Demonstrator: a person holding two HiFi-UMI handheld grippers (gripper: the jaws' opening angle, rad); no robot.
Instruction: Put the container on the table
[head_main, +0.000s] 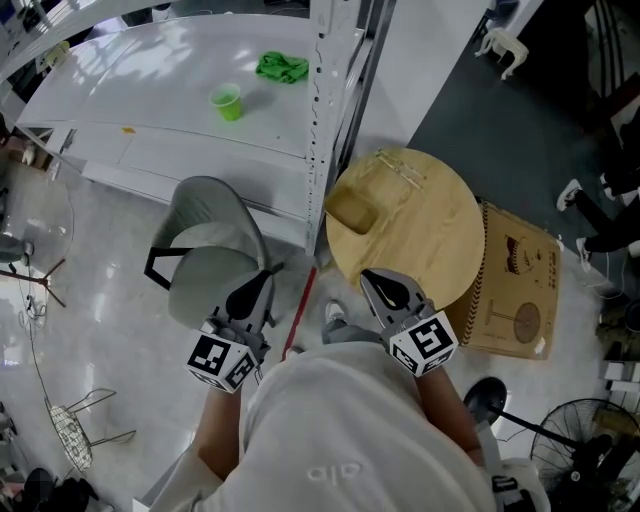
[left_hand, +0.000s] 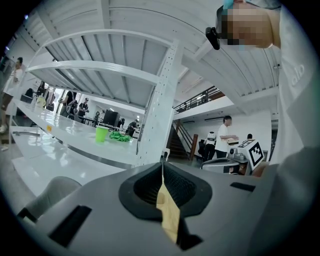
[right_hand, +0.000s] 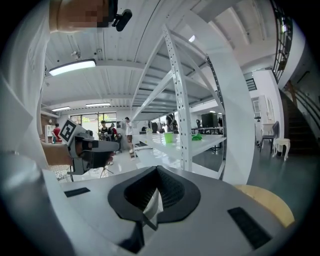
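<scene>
Green cup (head_main: 227, 102) upright on white shelf (head_main: 150, 90); left hand-held gripper (head_main: 263, 276) and right hand-held gripper (head_main: 368, 274) closed, empty.

- The white shelf board (head_main: 150, 80) runs across the head view from 9 to 12 o'clock. A green cup (head_main: 228, 102) stands upright on it. A crumpled green cloth (head_main: 282, 67) lies near the cup, at its 1 o'clock, not touching it.
- The round wooden tabletop (head_main: 430, 240) stands just beside the shelf's upright post. A shallow wooden tray (head_main: 353, 213) lies at its 9 o'clock edge. Something clear lies near 12 o'clock, too faint to tell what.
- The pale glossy floor (head_main: 110, 300) carries a grey chair (head_main: 210, 265) at the tabletop's 9 o'clock.
- A flat cardboard box (head_main: 520, 295) lies at the tabletop's 4 o'clock, partly under its rim.
- A wire basket (head_main: 72, 432) lies on the floor at 8 o'clock in the head view, and a black fan (head_main: 585, 440) stands at 4 o'clock.
</scene>
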